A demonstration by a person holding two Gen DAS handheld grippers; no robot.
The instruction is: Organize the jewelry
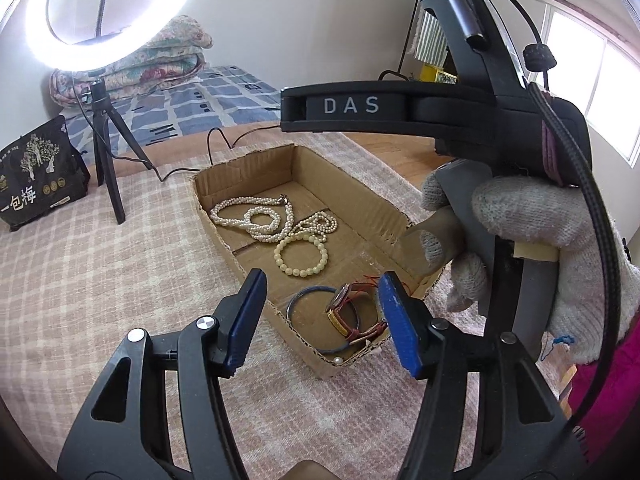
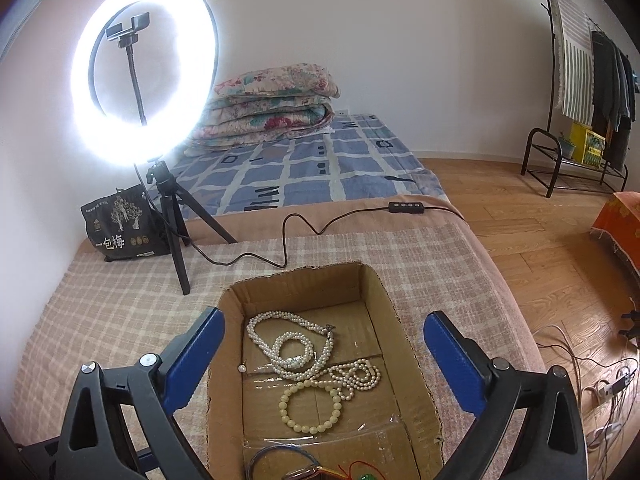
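- Cardboard box (image 1: 362, 216), open top, sits on checked cloth (image 1: 120, 272) over the table; long axis runs from lower centre of frame toward upper centre in both views.
- All jewelry seen lies inside the box. Pearl necklace (image 1: 256, 216) is coiled at the far end, upper-mid of the box floor. Cream bead bracelet (image 1: 301, 257) lies just nearer the cam, w/ a finer pearl strand (image 1: 320, 222) touching its upper right edge.
- Near end of box: thin dark bangle (image 1: 316, 312) and a watch (image 1: 350, 314) w/ reddish strap, overlapping. One loose pearl (image 1: 338, 359) sits at the near wall.
- Left gripper (image 1: 320, 320): jaws about half spread, nothing between pads. It hangs over the box's near end; watch + bangle show right in the gap, below the tips.
- Right gripper (image 2: 324, 364): jaws spread wide, empty. Gap frames the pearl necklace (image 2: 290, 346) and bead bracelet (image 2: 311, 406). A gloved hand (image 1: 532, 248) holds its handle at right of the left view.
- Key relation: left grpr is nearer the watch/bangle, right grpr nearer the pearls. Both point down + fwd along the box's long axis.
- Judgement: nothing visible outside the box on the cloth, so the task looks at or near done, prob. just after a drop.
- Ring light (image 2: 144, 64) on a tripod stands upper left; its cable (image 2: 288, 236) runs behind the box, clear of both tools.
- Dark snack bag (image 2: 124, 226) is at far left, well apart.
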